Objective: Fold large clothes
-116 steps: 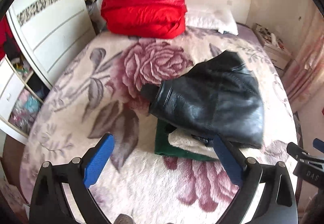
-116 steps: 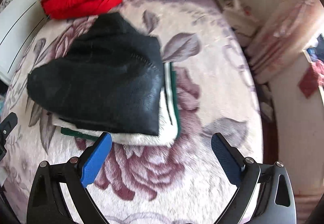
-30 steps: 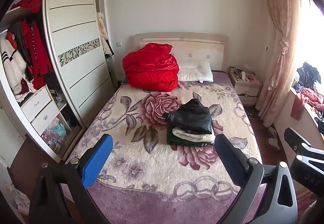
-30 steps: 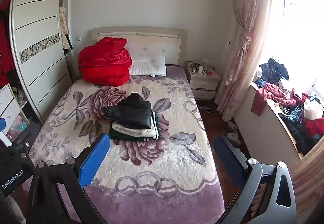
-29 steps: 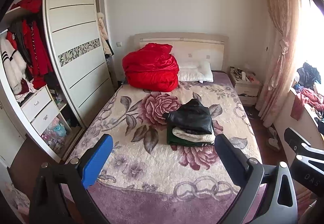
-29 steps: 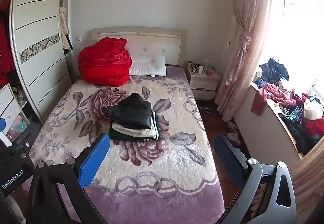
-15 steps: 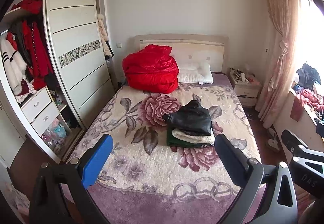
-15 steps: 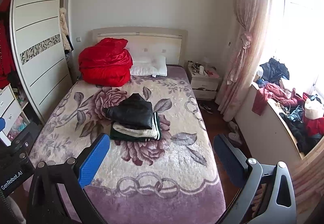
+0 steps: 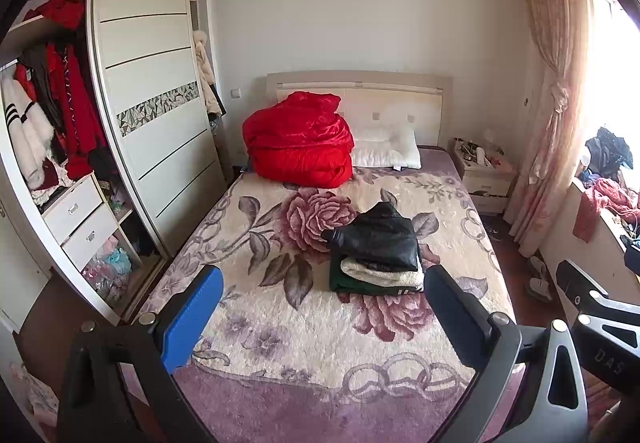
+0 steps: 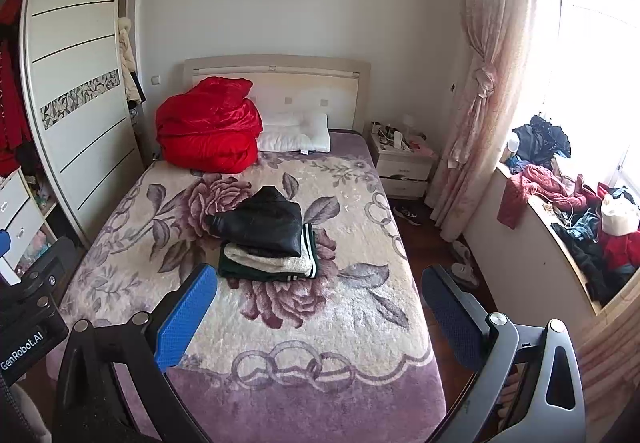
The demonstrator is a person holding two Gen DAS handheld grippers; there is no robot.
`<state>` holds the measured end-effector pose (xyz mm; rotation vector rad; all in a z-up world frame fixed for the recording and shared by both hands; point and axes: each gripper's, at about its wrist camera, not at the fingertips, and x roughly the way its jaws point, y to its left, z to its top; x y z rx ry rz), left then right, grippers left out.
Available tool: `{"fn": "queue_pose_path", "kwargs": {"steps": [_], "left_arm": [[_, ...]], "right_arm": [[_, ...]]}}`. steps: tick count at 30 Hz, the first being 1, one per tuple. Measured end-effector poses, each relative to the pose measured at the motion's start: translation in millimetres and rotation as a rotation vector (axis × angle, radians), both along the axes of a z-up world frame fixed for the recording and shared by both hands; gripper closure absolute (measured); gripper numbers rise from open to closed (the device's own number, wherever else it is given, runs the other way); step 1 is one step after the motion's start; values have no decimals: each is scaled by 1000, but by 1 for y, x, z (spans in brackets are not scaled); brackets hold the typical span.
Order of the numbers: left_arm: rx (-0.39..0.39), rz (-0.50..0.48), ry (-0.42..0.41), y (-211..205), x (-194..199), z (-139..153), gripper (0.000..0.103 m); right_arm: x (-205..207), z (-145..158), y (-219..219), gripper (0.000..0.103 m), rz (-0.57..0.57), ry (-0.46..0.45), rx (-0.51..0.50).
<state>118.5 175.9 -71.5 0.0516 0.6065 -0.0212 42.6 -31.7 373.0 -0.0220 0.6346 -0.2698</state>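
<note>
A stack of folded clothes lies in the middle of the bed: a black leather jacket (image 9: 378, 241) (image 10: 264, 227) on top, a cream fleece garment (image 9: 380, 273) (image 10: 268, 261) under it, and a dark green garment with white stripes (image 9: 352, 283) (image 10: 256, 273) at the bottom. My left gripper (image 9: 320, 317) hangs open far back from the bed's foot, nothing between its blue pads. My right gripper (image 10: 318, 317) is open too and holds nothing. Both stand well away from the stack.
The bed (image 9: 304, 347) carries a rose-pattern blanket, a red quilt bundle (image 9: 298, 141) and white pillows (image 9: 384, 151) at the headboard. A wardrobe (image 9: 156, 115) stands left, a nightstand (image 10: 402, 159) and curtain (image 10: 480, 91) right, and a window ledge piled with clothes (image 10: 576, 211).
Since 3.9 s ago both grippers have pulled far back from the stack, so the whole room shows. Over the last second the views barely shift.
</note>
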Motion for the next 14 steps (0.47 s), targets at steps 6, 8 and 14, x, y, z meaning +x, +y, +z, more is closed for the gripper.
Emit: {"fn": "queue_pose_path", "kwargs": {"steps": [6,8,14], "left_arm": [[2,6,-2,0,-2,2,0],[8,11,-5,-1,-3,3,1],[8,15,-10,0,-7,3,1]], "right_arm": [[0,0,0,0,0,0,-1],[0,0,0,0,1,0,1],[-4,-1,2,0,-2,-3,2]]}}
